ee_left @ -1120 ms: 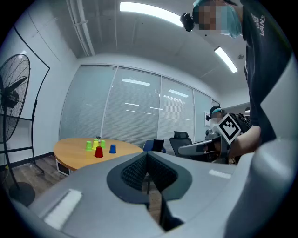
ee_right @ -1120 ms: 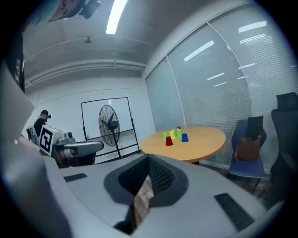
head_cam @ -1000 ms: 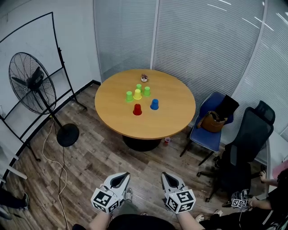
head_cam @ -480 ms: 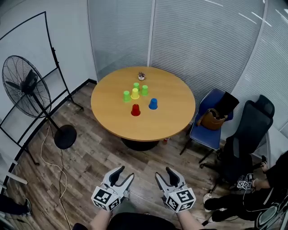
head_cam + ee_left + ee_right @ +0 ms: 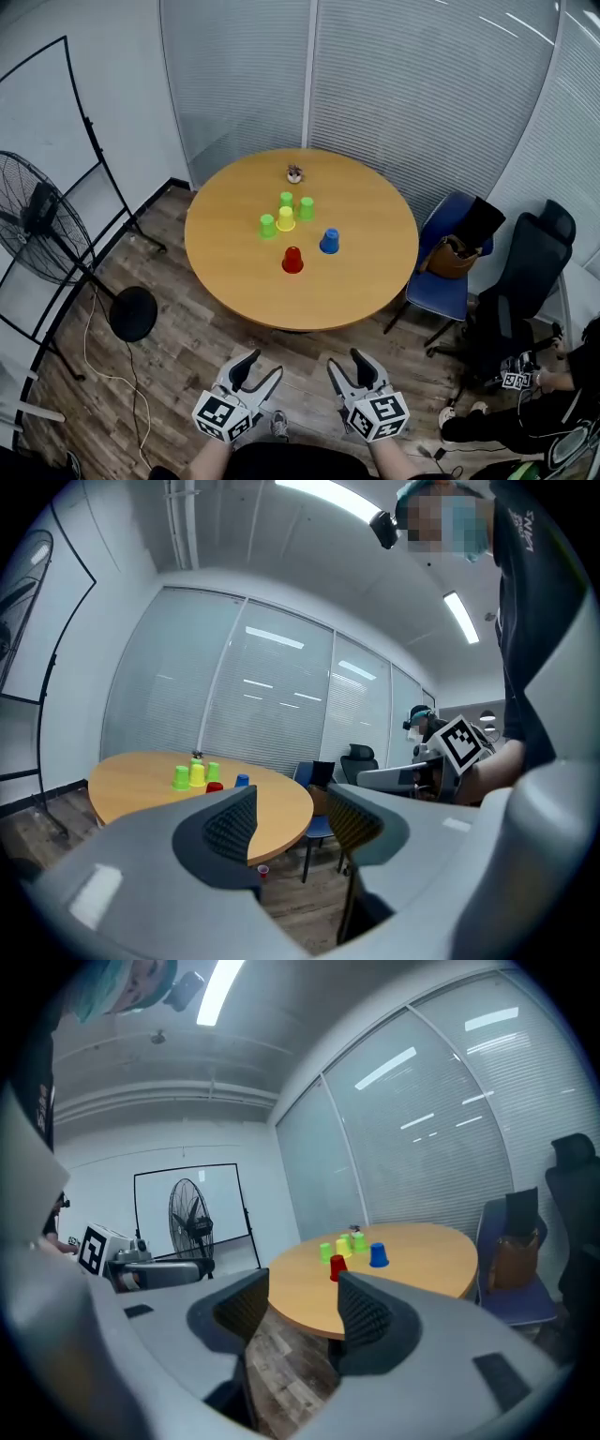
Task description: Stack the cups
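The plank floor (image 5: pixel 187 347), wood-grained and grey-brown, spreads beneath both hand-held grippers. Well ahead of them rises a glass wall (image 5: pixel 422 94) backed by fine horizontal blinds. Between that wall and the grippers stands the round bench (image 5: pixel 366 281), a smooth disc of light wood. Far off to the left of the left hand-held gripper (image 5: pixel 263 364) is a black pedestal fan (image 5: pixel 37 225) with a round wire cage and a flat disc base. Ahead and to the right of the right hand-held gripper (image 5: pixel 346 361) sits a blue padded chair (image 5: pixel 441 291) bearing a brown bag (image 5: pixel 452 255). Beside it is a black high-backed office chair (image 5: pixel 525 272).

Both hand-held grippers are grey moulded plastic. Each has a white cube of black square markers at the back and dark ribbed pads on the inner faces of its jaws. The jaws of each have just been opening and stand apart with nothing between them.

The cups stand on the bench top, well ahead of both grippers, all of smooth, tapered, bright plastic. Nearest is the red cup (image 5: pixel 292 261), with the blue cup (image 5: pixel 329 241) a little beyond it and to its right. Farther on, the yellow cup (image 5: pixel 286 218) sits in a close cluster with three green cups (image 5: pixel 268 225). Beyond them lies a small dark object (image 5: pixel 294 173), too small to make out.
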Available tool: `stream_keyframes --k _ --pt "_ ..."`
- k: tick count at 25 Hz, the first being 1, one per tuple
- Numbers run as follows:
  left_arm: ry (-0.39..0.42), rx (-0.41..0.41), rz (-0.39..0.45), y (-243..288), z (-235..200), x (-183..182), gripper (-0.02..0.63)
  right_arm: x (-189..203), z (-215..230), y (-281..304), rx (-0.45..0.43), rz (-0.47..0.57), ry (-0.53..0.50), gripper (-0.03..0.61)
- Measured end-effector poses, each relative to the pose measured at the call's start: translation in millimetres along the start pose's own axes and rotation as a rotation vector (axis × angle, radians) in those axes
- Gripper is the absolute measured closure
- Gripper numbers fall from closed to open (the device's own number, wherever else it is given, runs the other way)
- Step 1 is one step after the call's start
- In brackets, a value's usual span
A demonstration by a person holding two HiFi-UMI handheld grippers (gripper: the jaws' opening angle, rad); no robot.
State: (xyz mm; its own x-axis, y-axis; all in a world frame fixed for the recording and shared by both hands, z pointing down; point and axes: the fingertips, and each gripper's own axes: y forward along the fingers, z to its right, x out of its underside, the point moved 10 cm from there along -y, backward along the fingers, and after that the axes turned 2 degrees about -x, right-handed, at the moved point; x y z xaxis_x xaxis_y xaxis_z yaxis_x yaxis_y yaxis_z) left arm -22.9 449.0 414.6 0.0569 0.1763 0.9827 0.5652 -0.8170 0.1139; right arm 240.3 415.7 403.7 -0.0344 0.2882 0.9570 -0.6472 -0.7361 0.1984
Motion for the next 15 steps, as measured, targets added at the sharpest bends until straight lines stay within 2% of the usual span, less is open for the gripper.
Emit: stream_keyframes --k 5,15 --pt "0.012 0.042 -0.022 17 -50 -8 0.393 -5 -1 45 0.035 -0.005 0.016 0.377" --pt "-0.017 0.020 -0.043 74 -113 -10 0.393 -18 36 125 0.017 -0.045 0.019 0.377"
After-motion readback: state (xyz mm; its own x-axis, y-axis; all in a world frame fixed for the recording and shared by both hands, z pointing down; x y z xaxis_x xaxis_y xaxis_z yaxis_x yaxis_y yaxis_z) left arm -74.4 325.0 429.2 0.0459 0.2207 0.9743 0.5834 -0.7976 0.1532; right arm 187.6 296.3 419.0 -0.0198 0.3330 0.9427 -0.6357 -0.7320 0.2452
